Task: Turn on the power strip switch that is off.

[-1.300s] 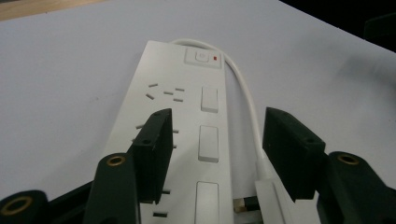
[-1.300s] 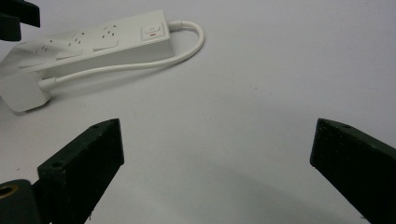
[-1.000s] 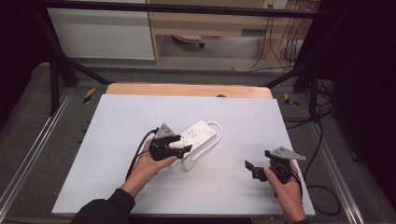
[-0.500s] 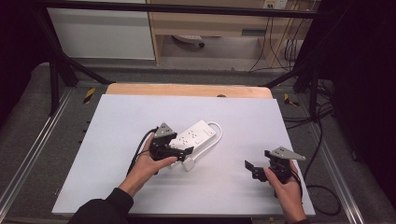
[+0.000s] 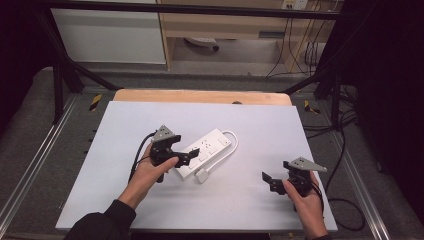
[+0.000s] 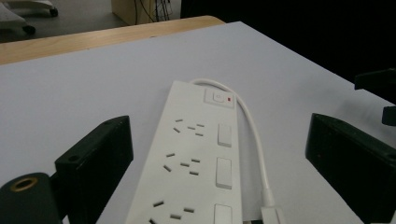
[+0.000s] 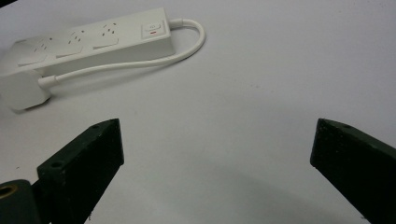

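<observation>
A white power strip [image 5: 207,148] lies at an angle in the middle of the white table top [image 5: 115,150]. Its white cable [image 5: 234,141] loops back to a plug [image 5: 202,175] beside its near end. My left gripper [image 5: 184,156] is open over the strip's near end. In the left gripper view the strip [image 6: 194,163] runs between the wide-apart jaws of that gripper [image 6: 219,126]. My right gripper [image 5: 272,181] is open above bare table at the front right. Its own view has the gripper [image 7: 217,128] empty, with the strip [image 7: 93,44] and plug [image 7: 23,91] farther off.
A wooden strip [image 5: 200,96] edges the back of the table. Metal frame rails [image 5: 30,170] run along both sides, and cables [image 5: 345,150] hang on the right. Bare white surface lies around the power strip.
The left gripper has shifted slightly to the left over the power strip. The right gripper has stayed in place.
</observation>
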`<state>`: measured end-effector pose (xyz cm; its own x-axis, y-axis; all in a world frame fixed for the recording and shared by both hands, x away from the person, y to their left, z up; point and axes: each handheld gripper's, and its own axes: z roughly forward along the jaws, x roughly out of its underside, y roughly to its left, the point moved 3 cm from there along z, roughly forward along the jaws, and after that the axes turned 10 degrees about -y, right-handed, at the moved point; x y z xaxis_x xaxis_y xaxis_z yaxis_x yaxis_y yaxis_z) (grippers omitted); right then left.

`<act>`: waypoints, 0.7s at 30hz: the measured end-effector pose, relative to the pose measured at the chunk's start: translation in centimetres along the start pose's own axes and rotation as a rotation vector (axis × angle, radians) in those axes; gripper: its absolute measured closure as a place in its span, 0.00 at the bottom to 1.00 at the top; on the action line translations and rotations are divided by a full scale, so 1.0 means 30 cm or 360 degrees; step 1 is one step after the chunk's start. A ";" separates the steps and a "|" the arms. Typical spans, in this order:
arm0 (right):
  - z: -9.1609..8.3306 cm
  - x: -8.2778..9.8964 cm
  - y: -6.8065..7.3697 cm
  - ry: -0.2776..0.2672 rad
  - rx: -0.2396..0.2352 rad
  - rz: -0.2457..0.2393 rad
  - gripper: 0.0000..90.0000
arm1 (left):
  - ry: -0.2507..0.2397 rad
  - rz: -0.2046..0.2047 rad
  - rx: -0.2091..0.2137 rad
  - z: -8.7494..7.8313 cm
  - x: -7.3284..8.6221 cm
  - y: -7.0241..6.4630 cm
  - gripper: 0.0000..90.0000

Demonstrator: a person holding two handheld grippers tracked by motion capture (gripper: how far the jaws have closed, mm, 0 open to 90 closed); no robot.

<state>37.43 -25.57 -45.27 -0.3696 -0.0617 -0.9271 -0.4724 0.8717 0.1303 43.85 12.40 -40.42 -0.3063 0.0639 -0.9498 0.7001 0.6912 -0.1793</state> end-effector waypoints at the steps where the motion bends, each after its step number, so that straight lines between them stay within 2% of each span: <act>1: 0.000 0.000 0.000 0.0000 0.0000 0.0000 0.04 | -0.0005 0.0000 -0.0006 -0.006 -0.004 0.004 0.08; 21: 0.001 0.001 0.000 0.0006 0.0002 0.0005 0.04 | -0.0099 -0.0027 -0.0061 -0.131 -0.052 0.059 0.07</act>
<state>37.44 -25.56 -45.29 -0.3741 -0.0610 -0.9254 -0.4701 0.8726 0.1325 43.04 16.36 -38.25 -0.2763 0.0078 -0.9610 0.6695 0.7190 -0.1866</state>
